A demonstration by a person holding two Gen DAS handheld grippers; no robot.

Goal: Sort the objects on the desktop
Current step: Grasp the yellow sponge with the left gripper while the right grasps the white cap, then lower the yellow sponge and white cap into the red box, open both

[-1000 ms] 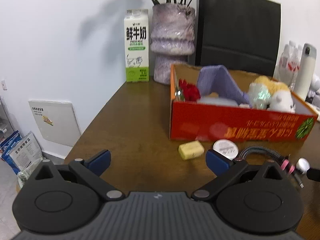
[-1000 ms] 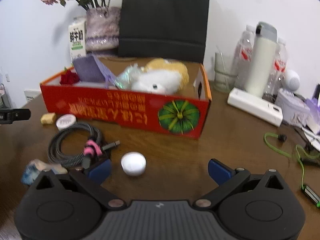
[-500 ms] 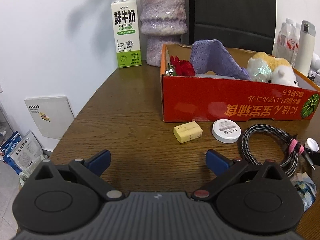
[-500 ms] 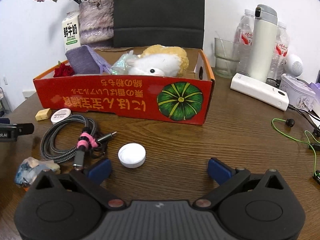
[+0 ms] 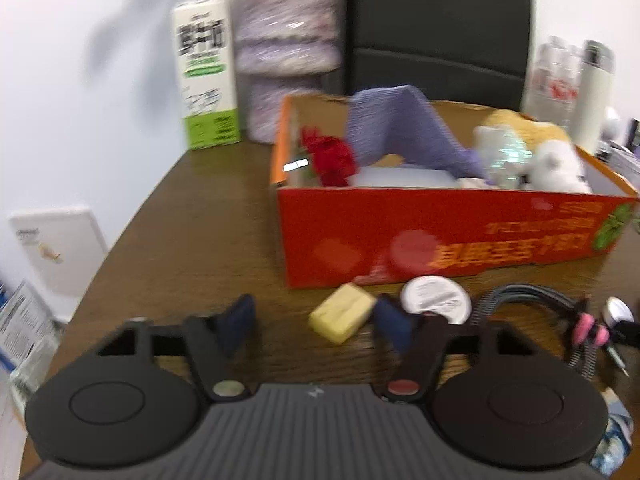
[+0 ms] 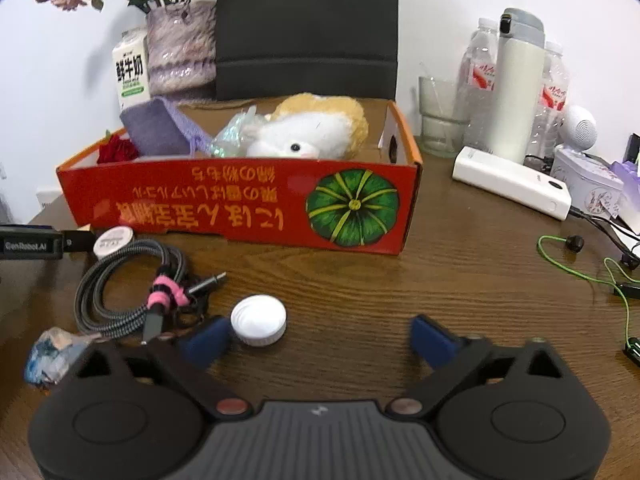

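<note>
We see one wooden table (image 6: 440, 272) carrying one red cardboard box (image 6: 240, 204), which sits toward the far edge with a green pumpkin print and orange lettering on its near wall. Inside it lie one purple cloth (image 5: 404, 128), one white and tan plush toy (image 6: 316, 132) and one red rose (image 5: 330, 158).

In front of the box's near wall lie one coiled braided cable (image 6: 120, 280) with a pink tie, two small white round lids (image 6: 259, 320) (image 5: 436, 300) and one pale yellow block (image 5: 342, 318), beside the box's left corner.

Our left gripper (image 5: 316, 322) has closed in from its full spread a second ago, and its jaws are closing now; the yellow block lies between them, the pads not yet clearly pressing it. The left view has also shifted nearer the block.

Our right gripper (image 6: 316, 338) is narrowing too, jaws closing, with one white lid just inside its left finger (image 6: 206, 340), untouched.
</note>
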